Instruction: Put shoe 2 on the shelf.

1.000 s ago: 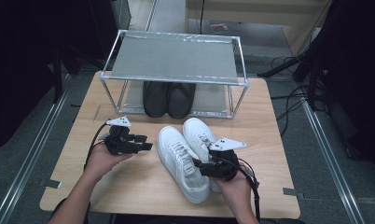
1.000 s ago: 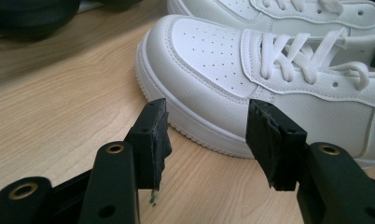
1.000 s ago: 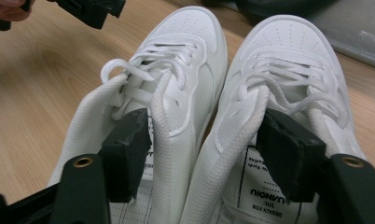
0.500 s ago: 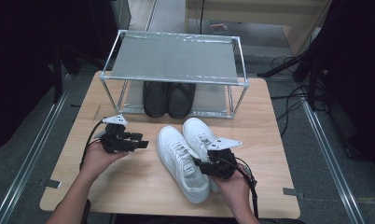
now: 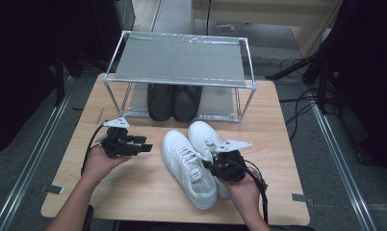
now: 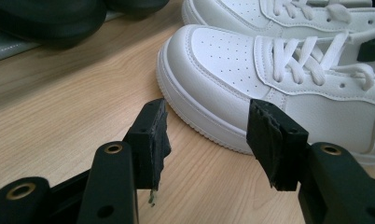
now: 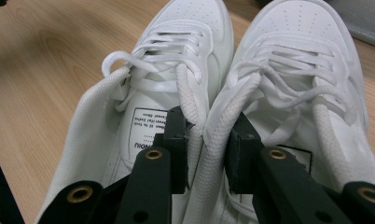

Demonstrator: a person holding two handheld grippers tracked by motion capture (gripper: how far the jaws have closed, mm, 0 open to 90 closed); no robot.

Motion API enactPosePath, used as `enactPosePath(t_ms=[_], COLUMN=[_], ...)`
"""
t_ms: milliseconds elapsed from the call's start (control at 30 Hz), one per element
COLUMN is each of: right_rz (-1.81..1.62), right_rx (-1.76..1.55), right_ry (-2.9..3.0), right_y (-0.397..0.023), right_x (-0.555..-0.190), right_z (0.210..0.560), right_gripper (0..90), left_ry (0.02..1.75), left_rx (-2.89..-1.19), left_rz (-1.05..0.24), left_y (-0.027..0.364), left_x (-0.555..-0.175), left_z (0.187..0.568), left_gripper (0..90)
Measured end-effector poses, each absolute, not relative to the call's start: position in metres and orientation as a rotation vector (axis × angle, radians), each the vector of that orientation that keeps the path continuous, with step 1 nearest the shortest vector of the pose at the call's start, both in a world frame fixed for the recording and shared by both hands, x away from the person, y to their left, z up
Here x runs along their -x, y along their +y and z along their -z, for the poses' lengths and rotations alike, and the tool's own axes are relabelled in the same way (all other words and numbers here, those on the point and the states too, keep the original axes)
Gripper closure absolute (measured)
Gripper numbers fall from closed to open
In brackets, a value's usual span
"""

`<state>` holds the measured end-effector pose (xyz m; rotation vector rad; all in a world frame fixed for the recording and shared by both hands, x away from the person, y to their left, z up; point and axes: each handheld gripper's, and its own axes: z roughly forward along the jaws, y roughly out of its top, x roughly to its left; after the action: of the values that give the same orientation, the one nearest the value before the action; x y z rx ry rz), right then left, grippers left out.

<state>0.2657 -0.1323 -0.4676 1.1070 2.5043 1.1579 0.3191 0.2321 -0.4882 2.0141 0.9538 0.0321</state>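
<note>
Since a second ago the right claw has been closing its jaws, and they now pinch the two inner collars of the white sneakers together, one jaw inside each shoe; the pair itself lies where it did. The left claw has barely shifted and hangs released, nothing between its jaws, just left of the left sneaker's toe.

The sneakers lie side by side, touching, in the middle of the bench, toes toward the far side, in front of the metal shoe rack. A pair of black shoes already sits under the rack's shelf.

To do this grasp well, I judge the pads should sit deep on the collars, past the padded rims, so neither shoe slips out when lifted; a test lift close to the bench would show whether both heels rise together. The released claw could steady the toes.

Room is generous to the left and right of the pair. The tight spots are the rack's front posts and shelf edge on the far side, and the near bench edge just behind the heels.
</note>
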Motion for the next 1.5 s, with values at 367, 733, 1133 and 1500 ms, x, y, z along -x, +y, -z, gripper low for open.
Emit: enactPosePath(t_ms=[367, 733, 1133, 1500], right_rz=[-1.193, -1.211, -1.259, -1.305], right_rx=[-1.073, -0.893, -0.732, -0.604], right_ry=[2.569, 2.718, 2.839, 2.862], right_y=[-0.142, -0.143, -0.138, -0.129], right_x=[-0.271, -0.276, -0.298, -0.329], right_z=[0.462, 0.453, 0.433, 0.399], right_gripper=[77.1, 77.6, 77.5, 77.5], left_ry=[0.964, 0.988, 1.042, 1.096], left_rx=[-2.006, -2.011, -2.001, -1.973], left_rz=[-0.037, -0.054, -0.091, -0.132], left_y=[0.236, 0.243, 0.258, 0.274], left_x=[-0.319, -0.312, -0.3, -0.286], left_z=[0.488, 0.489, 0.491, 0.493], left_gripper=[47.9, 46.5, 45.9, 45.6])
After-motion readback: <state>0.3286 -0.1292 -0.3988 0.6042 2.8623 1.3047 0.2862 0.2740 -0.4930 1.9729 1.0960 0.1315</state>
